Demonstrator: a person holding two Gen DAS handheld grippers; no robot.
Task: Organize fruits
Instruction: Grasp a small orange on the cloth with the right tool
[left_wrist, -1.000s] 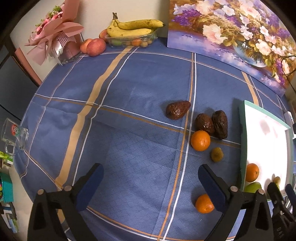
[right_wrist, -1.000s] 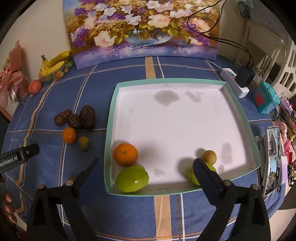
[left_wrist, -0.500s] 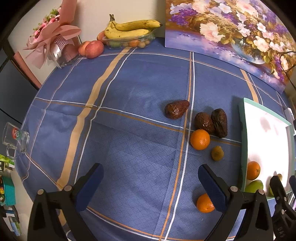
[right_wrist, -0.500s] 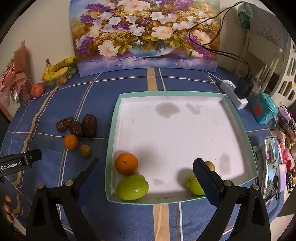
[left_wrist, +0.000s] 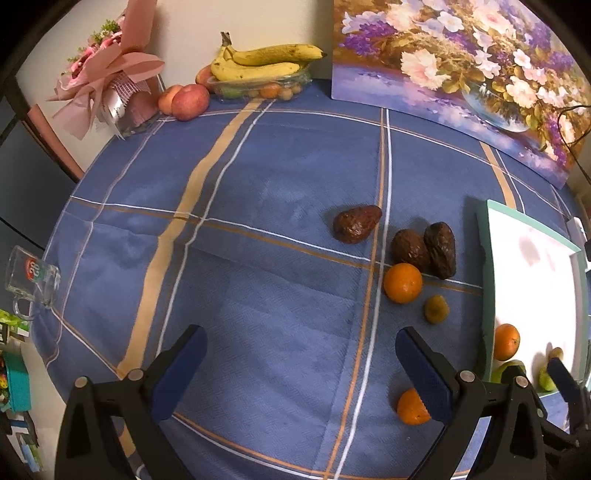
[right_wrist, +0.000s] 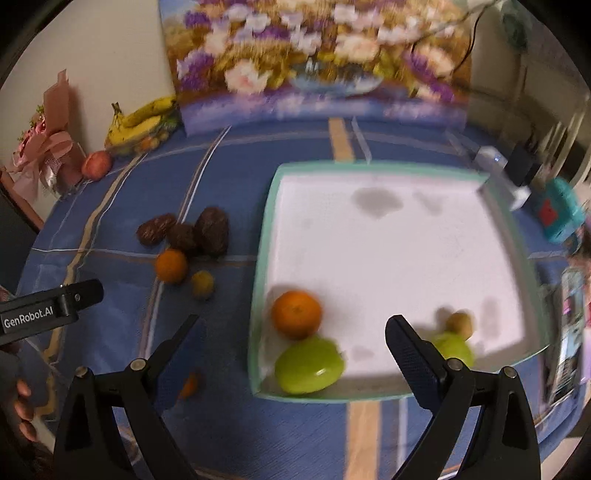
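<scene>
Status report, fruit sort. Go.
Both grippers, left and right, open, empty. Tray holds four fruits. Nearest loose orange by left gripper; path clear.

Domestic living or dining room, counter under a blue plaid tablecloth (left_wrist: 280, 177), floral painting (left_wrist: 461, 70) leaning on the wall, wrapped pink bouquet (left_wrist: 110, 85), bananas (left_wrist: 266, 61) over a fruit tray, glass mug (left_wrist: 31, 278), white chair (right_wrist: 569, 140) beside the counter
</scene>
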